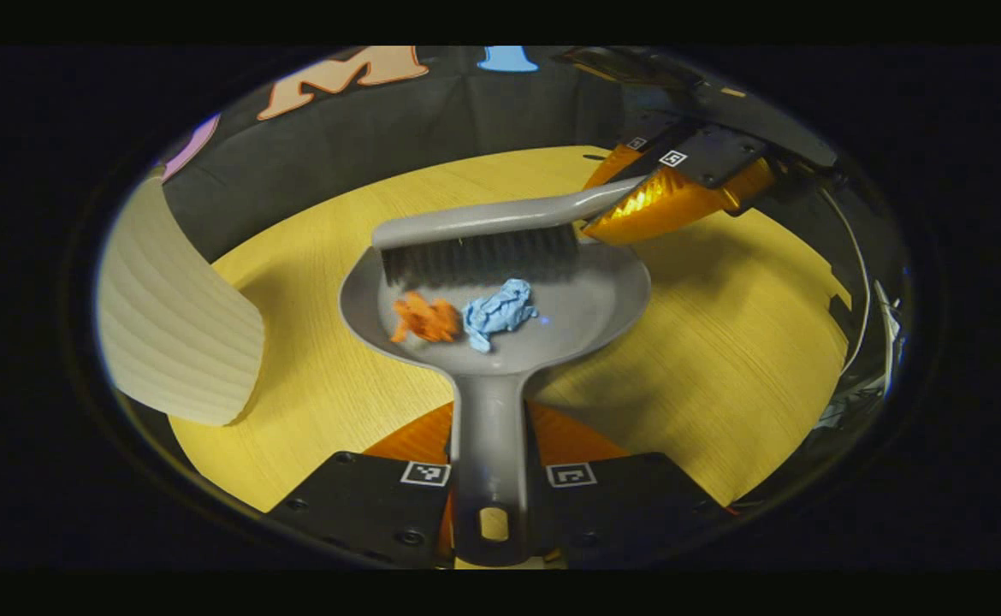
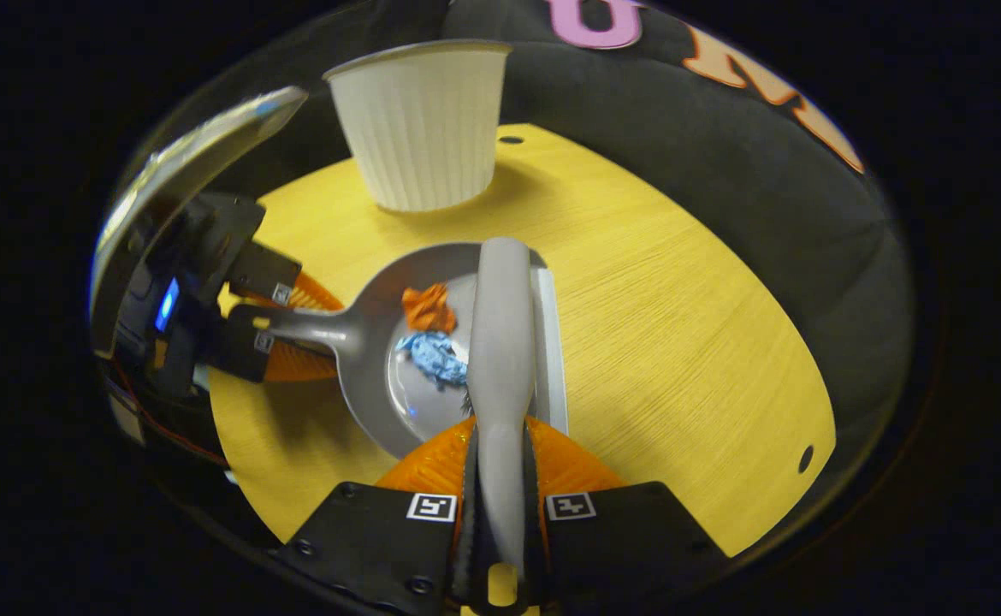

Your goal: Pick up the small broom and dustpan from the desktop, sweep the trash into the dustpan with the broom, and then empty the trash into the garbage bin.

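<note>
Left gripper clamped on dustpan handle, right gripper clamped on broom — both paper scraps already in pan. Could spill en route to bin — from tilting, or bristles flicking.

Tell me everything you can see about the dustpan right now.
The dustpan is grey, smooth and plastic-looking, with a rounded shallow scoop and a long flat handle ending in a hanging slot. The left tongs are shut on that handle, the scoop over the wooden table. An orange paper wad and a blue paper wad lie inside. The broom, held by the right tongs, has its bristles at the scoop's front lip.
</note>
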`<state>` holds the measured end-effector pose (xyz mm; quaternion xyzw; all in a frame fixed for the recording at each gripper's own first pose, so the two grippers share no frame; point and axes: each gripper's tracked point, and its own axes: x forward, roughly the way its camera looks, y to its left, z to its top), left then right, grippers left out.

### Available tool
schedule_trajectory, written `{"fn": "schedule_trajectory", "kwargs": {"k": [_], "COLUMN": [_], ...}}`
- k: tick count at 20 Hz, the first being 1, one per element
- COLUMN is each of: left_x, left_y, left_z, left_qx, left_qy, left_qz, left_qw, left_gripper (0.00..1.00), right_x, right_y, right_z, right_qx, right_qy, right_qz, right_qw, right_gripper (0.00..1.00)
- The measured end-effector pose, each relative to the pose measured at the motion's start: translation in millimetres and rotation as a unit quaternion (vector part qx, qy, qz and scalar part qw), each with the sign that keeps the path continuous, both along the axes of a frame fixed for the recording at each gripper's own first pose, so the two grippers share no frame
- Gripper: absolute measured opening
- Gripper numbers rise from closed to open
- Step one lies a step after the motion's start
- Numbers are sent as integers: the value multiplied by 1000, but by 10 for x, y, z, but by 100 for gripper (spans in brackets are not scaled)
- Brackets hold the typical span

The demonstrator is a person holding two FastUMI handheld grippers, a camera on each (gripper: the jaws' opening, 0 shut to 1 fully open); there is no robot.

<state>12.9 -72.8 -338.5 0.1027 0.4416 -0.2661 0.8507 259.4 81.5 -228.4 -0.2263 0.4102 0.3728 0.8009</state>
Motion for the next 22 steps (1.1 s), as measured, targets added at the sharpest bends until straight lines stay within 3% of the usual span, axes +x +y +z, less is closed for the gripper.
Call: {"fn": "schedule_trajectory", "kwargs": {"k": [4, 10, 17, 20, 22], "left_x": [103, 271, 384, 438, 487], "left_y": [-6, -40, -68, -16, 64], "left_z": [52, 30, 1, 18, -16], "left_qx": [-11, -58, -82, -67, -28], "left_qy": [-39, -114, -204, -242, -266], "left_qz": [38, 119, 153, 167, 176], "left_qw": [998, 985, 963, 953, 947], "left_gripper": [29, 27, 26, 27, 25], "right_x": [220, 133, 257, 276, 314], "right_y": [-319, -803, -947, -935, -901], "right_z": [549, 548, 401, 331, 313], "right_qx": [72, 137, 161, 166, 171], "right_qy": [-98, -100, -62, -46, -36], "right_qz": [-133, -258, -285, -282, -279], "right_qw": [984, 951, 943, 944, 944], "right_gripper": [23, 22, 23, 23, 23]}}
